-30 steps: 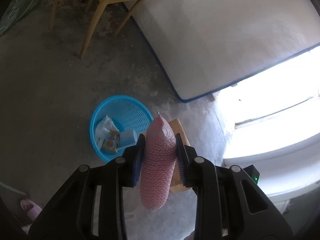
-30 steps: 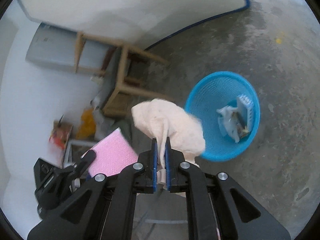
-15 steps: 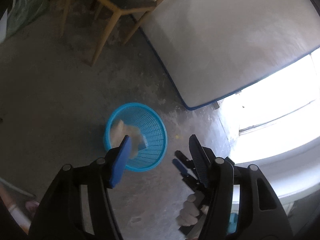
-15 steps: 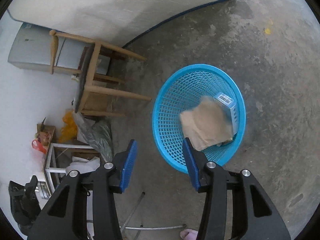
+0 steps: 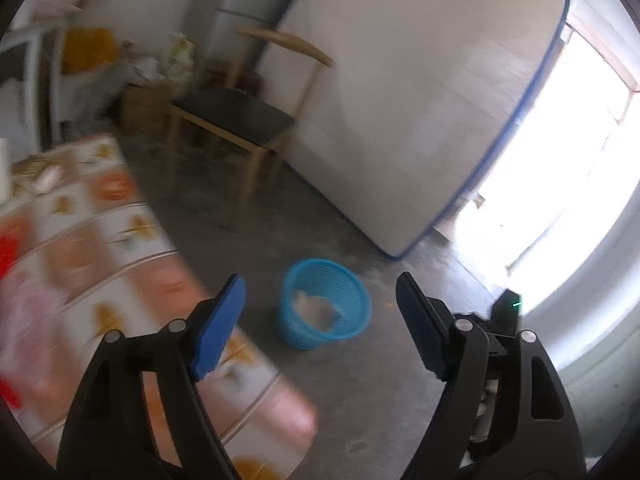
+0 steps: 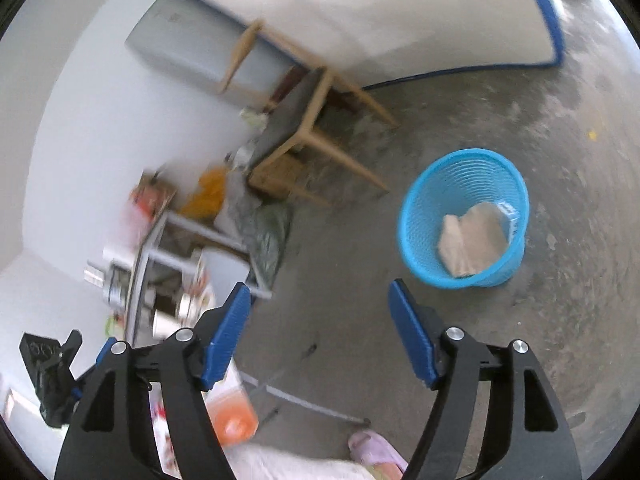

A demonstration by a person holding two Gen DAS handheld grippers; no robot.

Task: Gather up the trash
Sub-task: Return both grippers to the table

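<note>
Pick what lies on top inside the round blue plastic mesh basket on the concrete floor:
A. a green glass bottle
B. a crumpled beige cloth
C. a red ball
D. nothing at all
B: a crumpled beige cloth rests inside the round blue plastic mesh basket, beside a small barcoded box.

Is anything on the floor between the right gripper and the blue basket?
Nothing visible does. From the open right gripper, only bare concrete floor leads to the blue basket, which holds a beige crumpled cloth. The wooden chair stands off to the side, apart from the basket.
</note>
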